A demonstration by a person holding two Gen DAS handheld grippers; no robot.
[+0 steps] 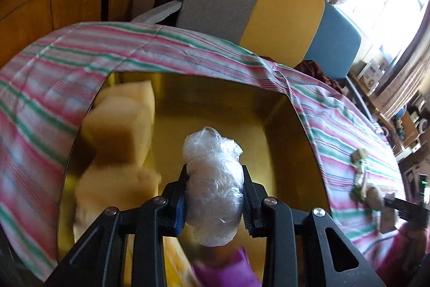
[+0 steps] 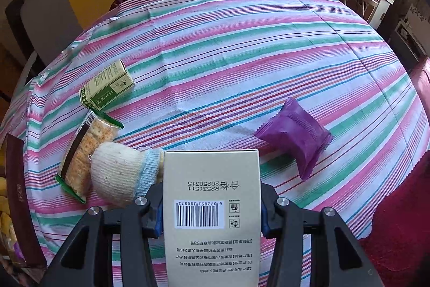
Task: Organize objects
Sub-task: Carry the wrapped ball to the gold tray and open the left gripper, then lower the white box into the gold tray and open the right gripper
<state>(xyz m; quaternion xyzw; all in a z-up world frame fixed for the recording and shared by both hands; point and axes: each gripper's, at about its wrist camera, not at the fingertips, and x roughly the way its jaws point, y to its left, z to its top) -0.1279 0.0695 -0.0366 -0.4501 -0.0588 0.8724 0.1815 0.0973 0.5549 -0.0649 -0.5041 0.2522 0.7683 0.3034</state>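
Clamped between the left gripper's (image 1: 215, 195) jaws, the plastic-wrapped bundle (image 1: 213, 184) hangs over the gold box (image 1: 276, 131) beside yellow sponge blocks (image 1: 118, 131); it looks light, soft and slippery, so a squeeze across its thick middle suits it best. Rightward, the right gripper (image 2: 212, 209) is closed on the sides of a barcode carton (image 2: 212, 211), probably light, stiff and crushable, above the striped tablecloth's (image 2: 242, 58) near edge.

The box (image 2: 212, 211) is running off the bottom edge, and its small print is too fine to read. The purple packet (image 1: 223, 270) is lying blurred and cut off below the wrapped bundle (image 1: 213, 187), whose contents are staying unclear through the film.
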